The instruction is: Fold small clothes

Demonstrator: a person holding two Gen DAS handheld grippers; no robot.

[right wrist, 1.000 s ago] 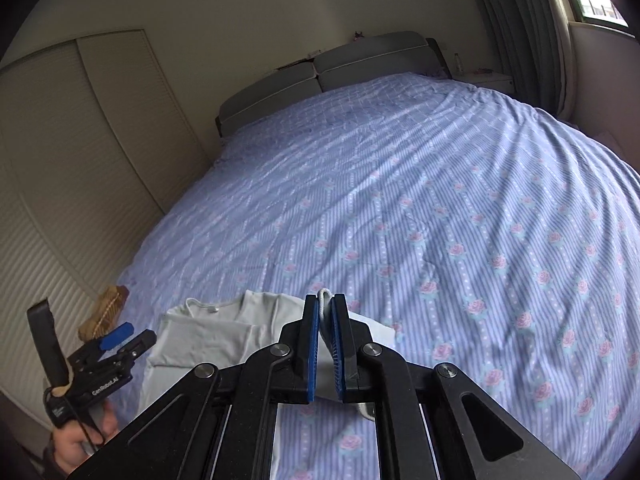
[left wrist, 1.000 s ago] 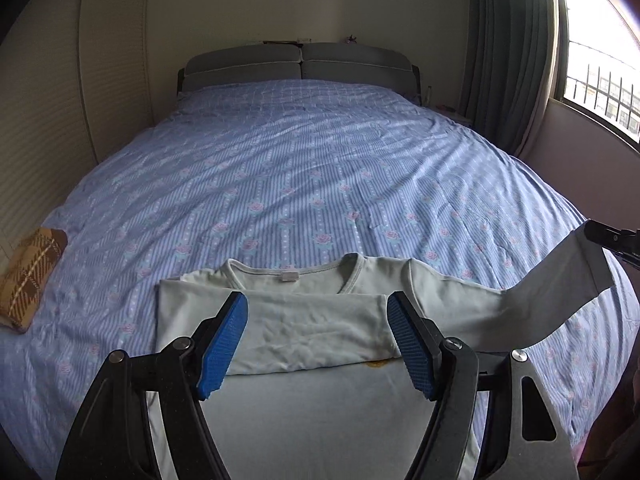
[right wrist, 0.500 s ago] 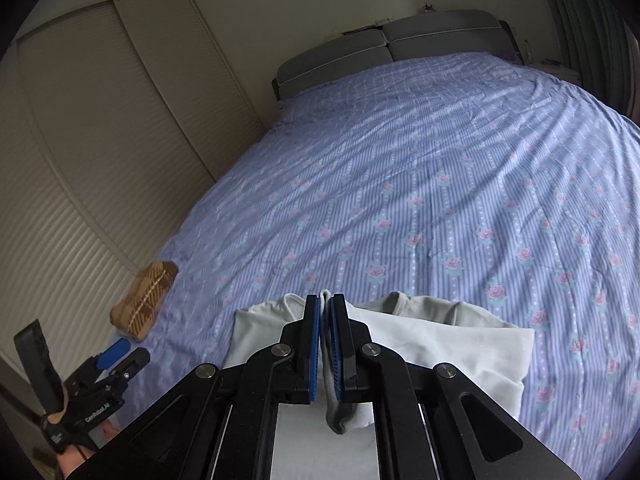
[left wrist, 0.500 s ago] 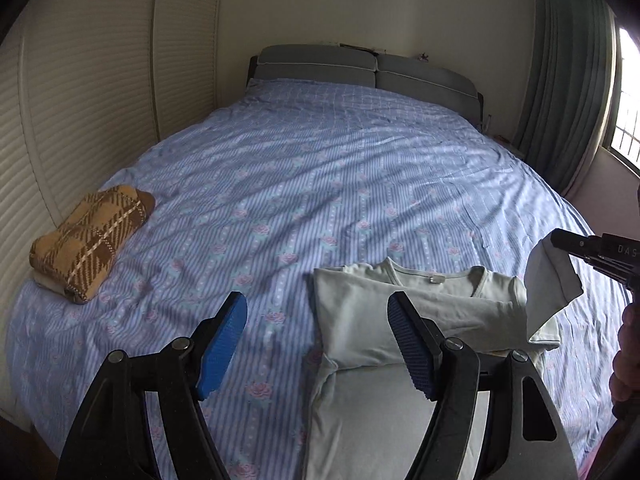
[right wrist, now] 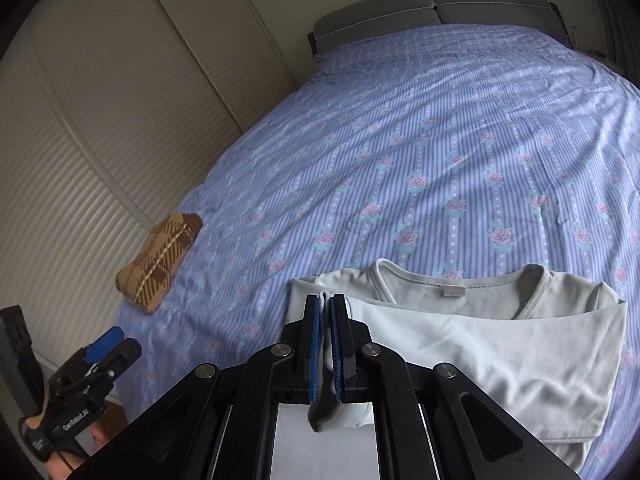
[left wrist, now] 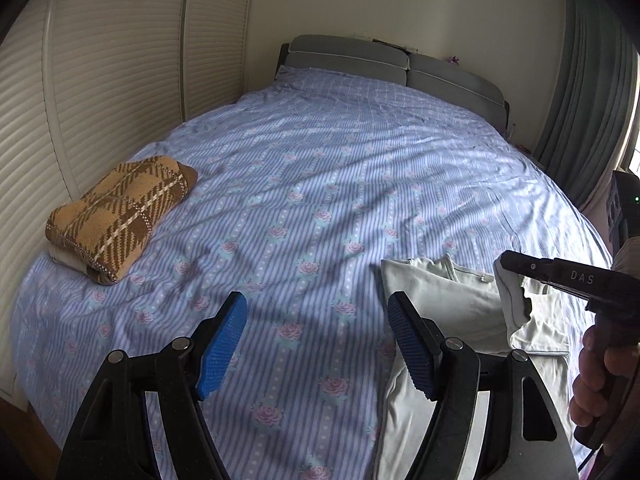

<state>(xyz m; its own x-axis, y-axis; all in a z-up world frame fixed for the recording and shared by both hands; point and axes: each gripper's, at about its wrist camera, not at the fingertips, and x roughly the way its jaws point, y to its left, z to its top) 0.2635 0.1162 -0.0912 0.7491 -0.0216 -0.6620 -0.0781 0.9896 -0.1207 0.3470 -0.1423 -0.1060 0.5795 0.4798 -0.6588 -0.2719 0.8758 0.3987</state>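
Sleeve fold under way on the shirt at the bed's near edge.

Right gripper is clamped on the sleeve cuff, carrying it across the body; left gripper hangs apart, empty (over bare sheet). Next, I judge: lay the cuff flat, release. Shirt's hem is cut off below.

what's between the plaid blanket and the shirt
Only bare floral bedsheet lies between the plaid blanket and the shirt; the right wrist view shows it best, and the left wrist view agrees.
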